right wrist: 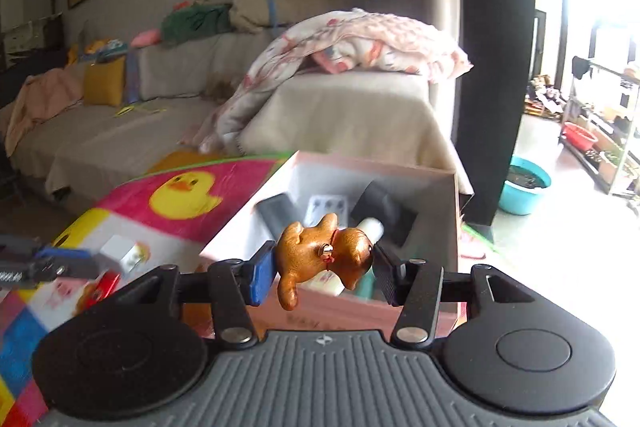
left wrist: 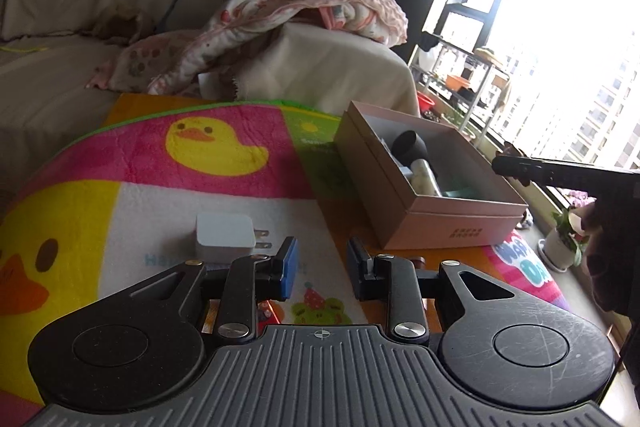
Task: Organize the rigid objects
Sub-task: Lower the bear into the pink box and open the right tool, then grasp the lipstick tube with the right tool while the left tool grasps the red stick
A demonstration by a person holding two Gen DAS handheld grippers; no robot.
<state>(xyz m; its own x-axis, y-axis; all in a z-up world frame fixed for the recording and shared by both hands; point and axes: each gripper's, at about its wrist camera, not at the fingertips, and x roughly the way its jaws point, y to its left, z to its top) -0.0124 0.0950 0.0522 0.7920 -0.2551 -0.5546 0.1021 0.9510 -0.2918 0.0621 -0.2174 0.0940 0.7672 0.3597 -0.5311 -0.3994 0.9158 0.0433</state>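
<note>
A glossy brown dog figurine (right wrist: 324,255) hangs just above the near wall of the open pink box (right wrist: 452,227), with my right gripper (right wrist: 324,275) shut on it, one pad at each end. Inside the box lie a black object (right wrist: 384,203), a blister pack (right wrist: 328,207) and a white bottle (right wrist: 372,227). In the left wrist view my left gripper (left wrist: 323,263) hovers over the duck-print mat (left wrist: 160,155), its jaws slightly apart with nothing between them. A white plug charger (left wrist: 224,237) lies on the mat just left of the left fingertip. The pink box (left wrist: 440,227) stands ahead to the right.
A beige sofa (right wrist: 120,131) with a flowered blanket (right wrist: 352,43) stands behind the mat. A small red toy (right wrist: 104,287) lies on the mat near the charger (right wrist: 120,251). A teal basin (right wrist: 524,187) and shelving (right wrist: 600,131) are by the bright window on the right.
</note>
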